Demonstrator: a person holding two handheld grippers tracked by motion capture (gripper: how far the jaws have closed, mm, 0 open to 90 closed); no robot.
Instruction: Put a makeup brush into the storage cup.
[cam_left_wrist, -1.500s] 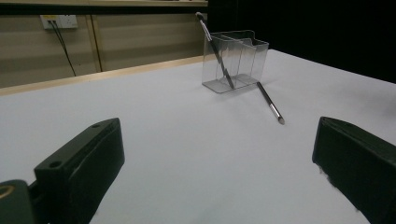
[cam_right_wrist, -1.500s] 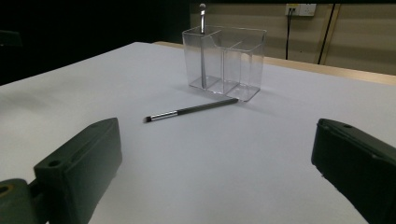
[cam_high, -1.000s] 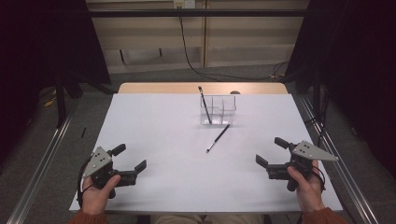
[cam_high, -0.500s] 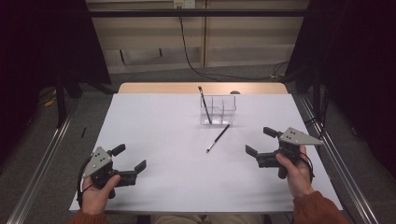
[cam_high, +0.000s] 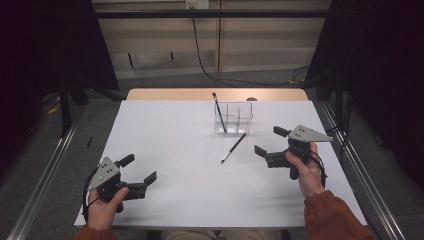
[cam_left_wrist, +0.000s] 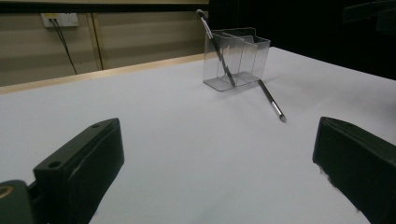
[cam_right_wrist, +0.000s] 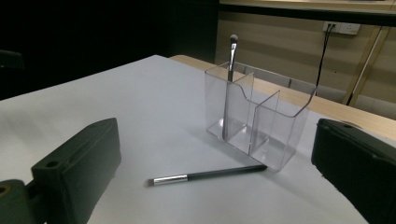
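White table (cam_high: 165, 130); right tongs (cam_high: 271, 146) apart, raised near loose brush (cam_high: 233, 148) — left tongs (cam_high: 137, 170) apart, low.

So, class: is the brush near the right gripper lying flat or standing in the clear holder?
Lying flat. The brush rests on the white table, its end against the clear holder.

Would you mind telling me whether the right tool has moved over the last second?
Yes. The right tool has moved forward and inward, toward the clear holder and the brush on the table, jaws open.
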